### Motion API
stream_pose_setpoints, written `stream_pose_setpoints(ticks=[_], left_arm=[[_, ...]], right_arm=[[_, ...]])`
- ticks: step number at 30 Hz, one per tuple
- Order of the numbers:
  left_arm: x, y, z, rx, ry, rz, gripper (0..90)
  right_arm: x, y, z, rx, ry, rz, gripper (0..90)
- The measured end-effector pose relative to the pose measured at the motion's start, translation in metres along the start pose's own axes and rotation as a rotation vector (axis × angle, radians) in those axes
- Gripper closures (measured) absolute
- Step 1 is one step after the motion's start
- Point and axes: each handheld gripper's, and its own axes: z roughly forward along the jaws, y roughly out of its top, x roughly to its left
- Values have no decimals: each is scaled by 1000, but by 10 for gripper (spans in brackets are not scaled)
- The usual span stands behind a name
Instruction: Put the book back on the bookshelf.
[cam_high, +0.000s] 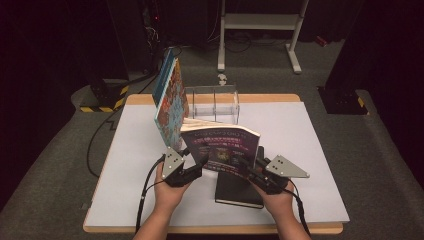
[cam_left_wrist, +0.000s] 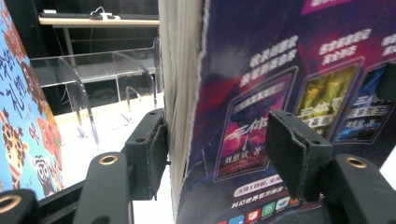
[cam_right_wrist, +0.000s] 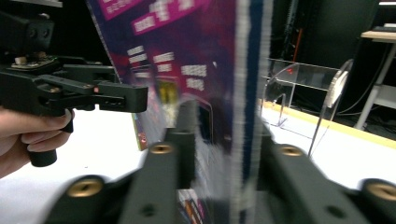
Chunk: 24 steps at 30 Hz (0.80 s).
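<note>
A purple paperback book (cam_high: 222, 145) is held upright above the white table mat (cam_high: 310, 150), between my two grippers. My left gripper (cam_high: 192, 162) is at its left edge. In the left gripper view my left gripper (cam_left_wrist: 217, 135) straddles the purple book (cam_left_wrist: 261, 93): one pad rests against the page block, while the other stands off the cover, so the jaws are open. My right gripper (cam_high: 250, 167) is at the book's right lower edge. In the right gripper view my right gripper (cam_right_wrist: 229, 135) is shut on the purple book (cam_right_wrist: 187, 56), blurred.
A colourful picture book (cam_high: 170, 100) stands tilted at the left, beside a clear acrylic rack (cam_high: 212, 102) at the table's back. A black notebook (cam_high: 239, 192) lies flat under the held book, near the front edge. A white stand (cam_high: 260, 22) is on the floor beyond the table.
</note>
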Motion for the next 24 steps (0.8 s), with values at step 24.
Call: stream_pose_setpoints(ticks=[24], left_arm=[[11,-11,-15,63,-16,6,339]], right_arm=[[-12,-7,-8,-42,-156,14,839]])
